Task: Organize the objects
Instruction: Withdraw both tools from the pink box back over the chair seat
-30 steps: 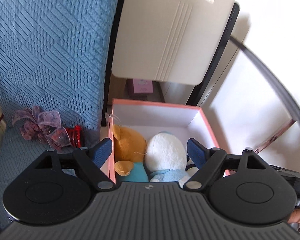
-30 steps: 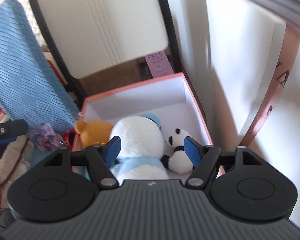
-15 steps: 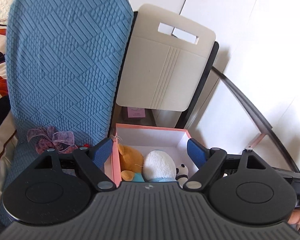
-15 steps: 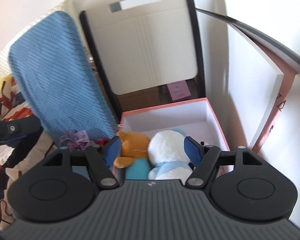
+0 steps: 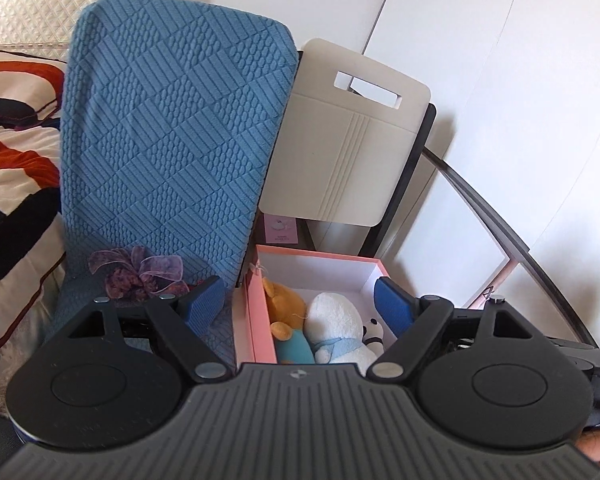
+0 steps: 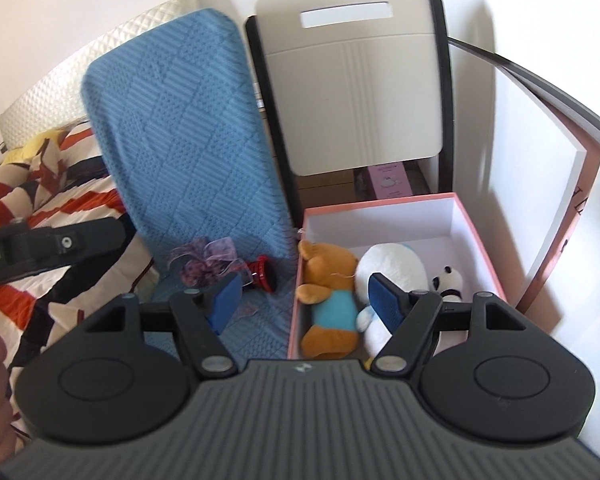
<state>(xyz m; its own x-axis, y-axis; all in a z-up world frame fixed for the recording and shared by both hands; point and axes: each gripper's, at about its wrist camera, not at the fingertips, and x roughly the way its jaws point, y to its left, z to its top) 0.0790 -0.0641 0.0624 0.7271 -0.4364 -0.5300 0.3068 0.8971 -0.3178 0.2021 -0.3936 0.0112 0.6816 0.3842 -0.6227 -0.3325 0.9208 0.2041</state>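
room: bedroom corner, white walls, a bed with an orange, black and cream patterned quilt (image 6: 40,196) on the left, a beige plastic folding chair (image 6: 356,92) leaning at the back

seat: blue knitted chair cover (image 5: 172,144) carries the loose stuff; a purple ribbon bow (image 6: 204,260) and a small red and black trinket (image 6: 262,278) sit near the seat's right edge, just beside the box

box: pink cardboard box with white inside (image 6: 480,240), lid off. Packed along its front wall: orange plush bear in a teal shirt (image 6: 328,288), white plush with a pale blue scarf (image 6: 392,272), little panda plush (image 6: 448,280)

left gripper (image 5: 300,300): fingers spread wide, nothing between them

right gripper (image 6: 306,300): spread too, empty, hanging over the seat/box border

risk 1: bow is floppy, so I'd guess a pinch on one loop just drags it off the seat edge

risk 2: trinket is tucked by the bow, easy to snag both

risk 3: a finger clipping the box's left wall could shove the box
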